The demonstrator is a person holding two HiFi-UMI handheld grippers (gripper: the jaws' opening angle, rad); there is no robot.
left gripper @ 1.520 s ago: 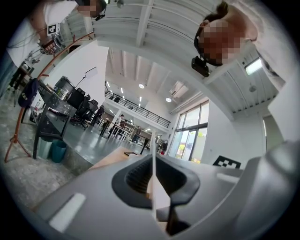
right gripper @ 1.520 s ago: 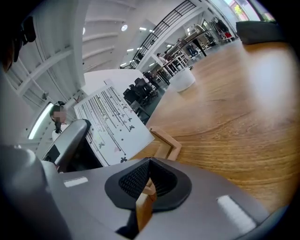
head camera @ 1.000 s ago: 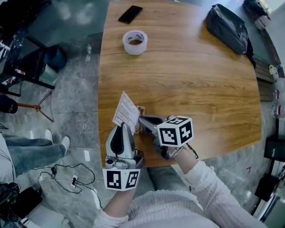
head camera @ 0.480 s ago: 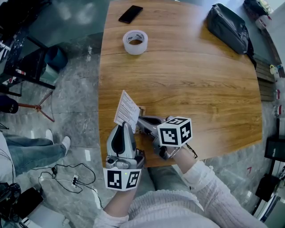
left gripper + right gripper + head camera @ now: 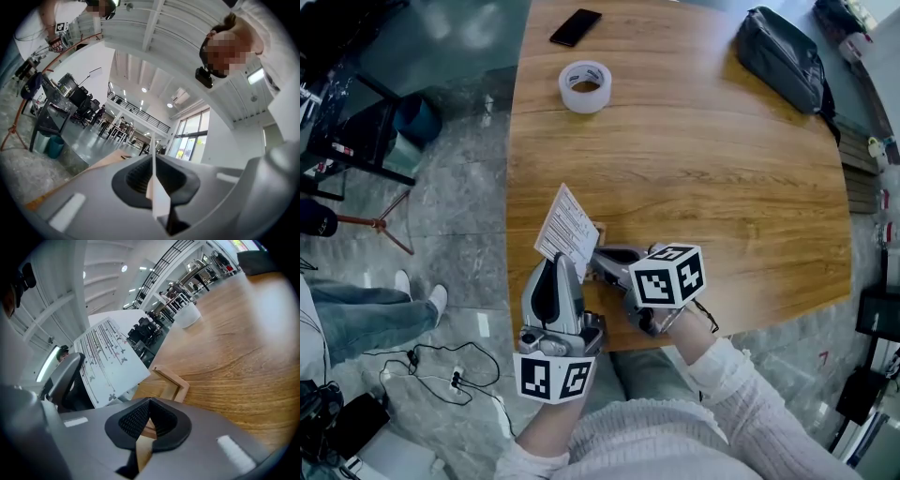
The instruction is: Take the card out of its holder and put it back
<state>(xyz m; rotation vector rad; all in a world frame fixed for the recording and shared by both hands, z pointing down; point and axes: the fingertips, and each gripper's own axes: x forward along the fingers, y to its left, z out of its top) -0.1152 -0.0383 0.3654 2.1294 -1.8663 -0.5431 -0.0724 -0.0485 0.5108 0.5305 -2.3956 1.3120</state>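
Card (image 5: 567, 222): gripped edge-on, left gripper (image 5: 559, 263) jaws nearly closed.
Holder (image 5: 171, 380): clamped in closed right gripper (image 5: 599, 263) jaws, table's (image 5: 703, 169) near edge.

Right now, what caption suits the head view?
Left gripper holds the printed card beside the wooden holder gripped by the right gripper.

Left gripper (image 5: 563, 265): pale grey moulded shell, black oval inset on top. Right gripper (image 5: 598, 263): same grey shell. White cube (image 5: 667, 277) with black square markers on each. Black textured pads (image 5: 136, 420). Cream ribbed knit sleeves (image 5: 750, 398).
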